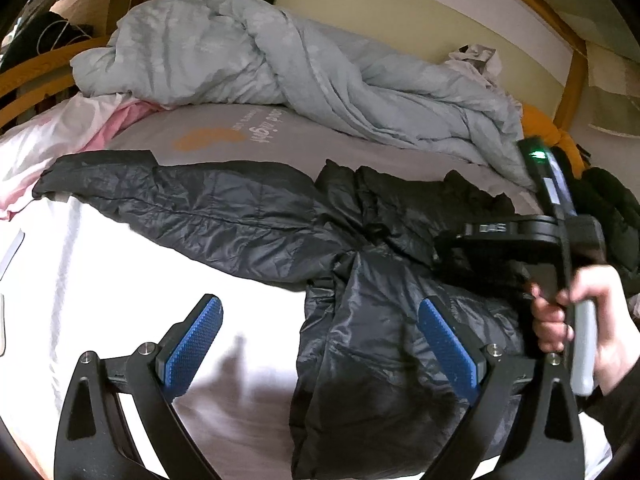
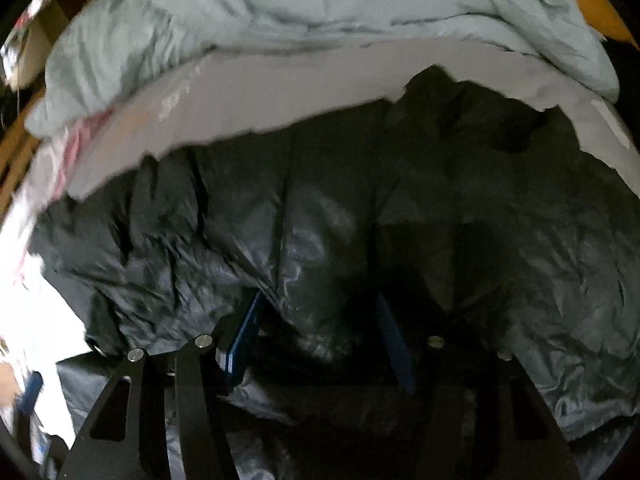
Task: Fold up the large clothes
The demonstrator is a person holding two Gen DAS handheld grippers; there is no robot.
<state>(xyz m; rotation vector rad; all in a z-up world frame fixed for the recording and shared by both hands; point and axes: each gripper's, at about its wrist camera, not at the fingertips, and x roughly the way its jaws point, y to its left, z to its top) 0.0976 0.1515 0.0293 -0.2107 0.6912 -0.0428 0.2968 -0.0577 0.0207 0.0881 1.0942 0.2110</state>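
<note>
From the left wrist camera, a black puffer jacket [image 1: 360, 280] lay spread across a bed [image 1: 280, 136] covered with a grey sheet. One sleeve stretched out flat toward the left edge of the bed, while the body of the jacket lay toward the right and ran down to the near edge. The left gripper [image 1: 320, 344] hovered over the near part of the bed with its blue-padded fingers [image 1: 192, 344] wide apart and nothing between them; the right-hand pad sat over the jacket body, the left-hand pad over bright, overexposed sheet. A rumpled pale grey-blue duvet [image 1: 280, 60] was heaped along the far edge of the bed, with pink-and-white fabric [image 1: 60, 136] bunched at the far left corner. At the right edge, a hand [image 1: 576, 312] gripped the handle of the right gripper's body [image 1: 540, 232], which showed a green light; its fingertips were out of sight in this view.

From the right wrist camera, the jacket [image 2: 340, 200] filled most of the picture, blurred, with the grey sheet [image 2: 280, 96] and the duvet [image 2: 280, 12] beyond its far edge. The right gripper [image 2: 320, 344] was pressed low into the jacket, a fold of shiny black fabric bulging between its blue pads [image 2: 244, 340]. The pads stood partly apart, and whether they actually pinched the fabric could not be told
</note>
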